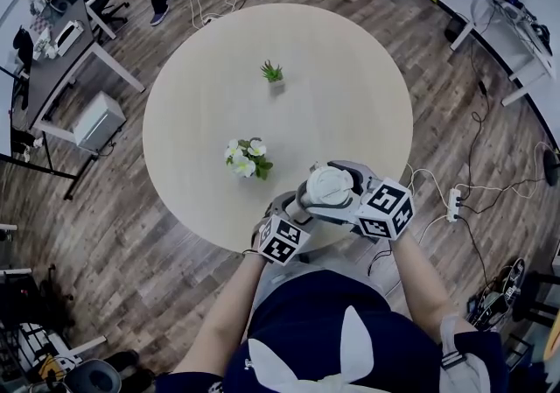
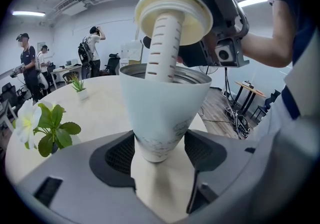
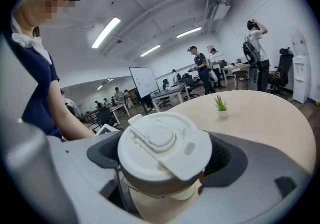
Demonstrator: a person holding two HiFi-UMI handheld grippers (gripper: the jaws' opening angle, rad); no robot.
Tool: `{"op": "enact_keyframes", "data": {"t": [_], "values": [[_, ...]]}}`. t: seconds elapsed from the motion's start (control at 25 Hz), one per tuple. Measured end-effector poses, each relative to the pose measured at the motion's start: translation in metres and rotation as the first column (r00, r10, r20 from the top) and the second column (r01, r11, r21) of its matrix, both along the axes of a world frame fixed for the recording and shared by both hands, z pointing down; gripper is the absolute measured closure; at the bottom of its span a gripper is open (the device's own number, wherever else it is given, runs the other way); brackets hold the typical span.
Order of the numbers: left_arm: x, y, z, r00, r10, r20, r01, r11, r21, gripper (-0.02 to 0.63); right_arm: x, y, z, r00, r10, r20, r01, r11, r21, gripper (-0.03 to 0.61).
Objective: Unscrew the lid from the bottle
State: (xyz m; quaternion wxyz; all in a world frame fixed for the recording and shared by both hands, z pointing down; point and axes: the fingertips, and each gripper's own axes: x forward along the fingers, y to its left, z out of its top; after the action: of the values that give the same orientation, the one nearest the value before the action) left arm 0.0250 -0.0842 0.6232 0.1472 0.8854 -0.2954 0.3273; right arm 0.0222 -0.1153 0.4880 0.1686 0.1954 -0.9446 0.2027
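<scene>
My left gripper point(image 2: 159, 150) is shut on the lower body of a white bottle point(image 2: 162, 113), which it holds upright above the table's near edge. My right gripper point(image 3: 162, 160) is shut on the white lid point(image 3: 162, 150). The lid point(image 2: 172, 13) is lifted clear of the bottle's metal rim. Its perforated white tube point(image 2: 165, 43) still reaches down into the bottle's mouth. In the head view the lid point(image 1: 330, 185) covers most of the bottle, between the left gripper point(image 1: 289, 212) and the right gripper point(image 1: 337, 190).
A round pale wooden table point(image 1: 219, 76) carries a small green potted plant point(image 1: 273, 73) and a pot of white flowers point(image 1: 247, 157). Desks point(image 1: 79, 41), several people and floor cables point(image 1: 455, 199) surround the table.
</scene>
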Motion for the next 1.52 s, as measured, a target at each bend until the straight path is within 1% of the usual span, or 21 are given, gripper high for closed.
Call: {"op": "enact_keyframes", "data": {"t": [0.2, 0.4, 0.48, 0.6, 0.72, 0.88, 0.96, 1.08, 1.28, 1.4, 1.52], "values": [[0.002, -0.001, -0.001, 1.0, 0.01, 0.007, -0.01, 1.0, -0.012, 0.291, 0.011, -0.004, 0.004, 0.988, 0.147, 0.035, -0.145, 0.988, -0.05, 0.107], [0.001, 0.0, -0.001, 1.0, 0.019, 0.023, -0.019, 0.999, -0.029, 0.291, 0.015, -0.003, 0.006, 0.965, 0.26, 0.044, -0.255, 0.962, -0.1, 0.107], [0.0, 0.0, -0.001, 0.999, 0.019, 0.029, -0.018, 0.999, -0.032, 0.291, 0.018, -0.004, 0.005, 0.949, 0.312, 0.054, -0.304, 0.945, -0.123, 0.107], [0.001, 0.0, -0.001, 0.999, 0.016, 0.033, -0.015, 0.999, -0.039, 0.291, 0.027, -0.007, 0.002, 0.917, 0.388, 0.092, -0.369, 0.913, -0.172, 0.107], [0.002, 0.0, 0.0, 0.999, 0.011, 0.033, -0.009, 0.999, -0.049, 0.291, 0.035, -0.008, -0.002, 0.886, 0.445, 0.132, -0.413, 0.885, -0.214, 0.107], [0.003, 0.0, -0.002, 0.999, 0.011, 0.037, -0.009, 0.998, -0.058, 0.291, 0.046, -0.007, -0.008, 0.846, 0.511, 0.151, -0.467, 0.848, -0.252, 0.107], [0.003, 0.0, -0.001, 0.999, 0.011, 0.046, -0.008, 0.998, -0.062, 0.291, 0.05, -0.006, -0.01, 0.828, 0.538, 0.157, -0.492, 0.832, -0.258, 0.107], [0.002, 0.0, 0.0, 0.998, 0.007, 0.056, -0.003, 0.998, -0.069, 0.29, 0.052, -0.004, -0.015, 0.81, 0.563, 0.166, -0.518, 0.818, -0.25, 0.107], [0.002, 0.0, 0.0, 0.998, 0.004, 0.069, 0.001, 0.997, -0.076, 0.291, 0.053, 0.0, -0.03, 0.791, 0.581, 0.192, -0.535, 0.809, -0.243, 0.107], [0.0, 0.0, -0.003, 0.997, -0.011, 0.075, 0.016, 0.998, -0.059, 0.291, 0.052, 0.001, -0.037, 0.782, 0.587, 0.207, -0.539, 0.805, -0.248, 0.107], [-0.003, 0.001, -0.01, 0.998, -0.04, 0.054, 0.042, 0.998, -0.046, 0.291, 0.053, 0.003, -0.041, 0.779, 0.591, 0.207, -0.543, 0.803, -0.247, 0.107]]}}
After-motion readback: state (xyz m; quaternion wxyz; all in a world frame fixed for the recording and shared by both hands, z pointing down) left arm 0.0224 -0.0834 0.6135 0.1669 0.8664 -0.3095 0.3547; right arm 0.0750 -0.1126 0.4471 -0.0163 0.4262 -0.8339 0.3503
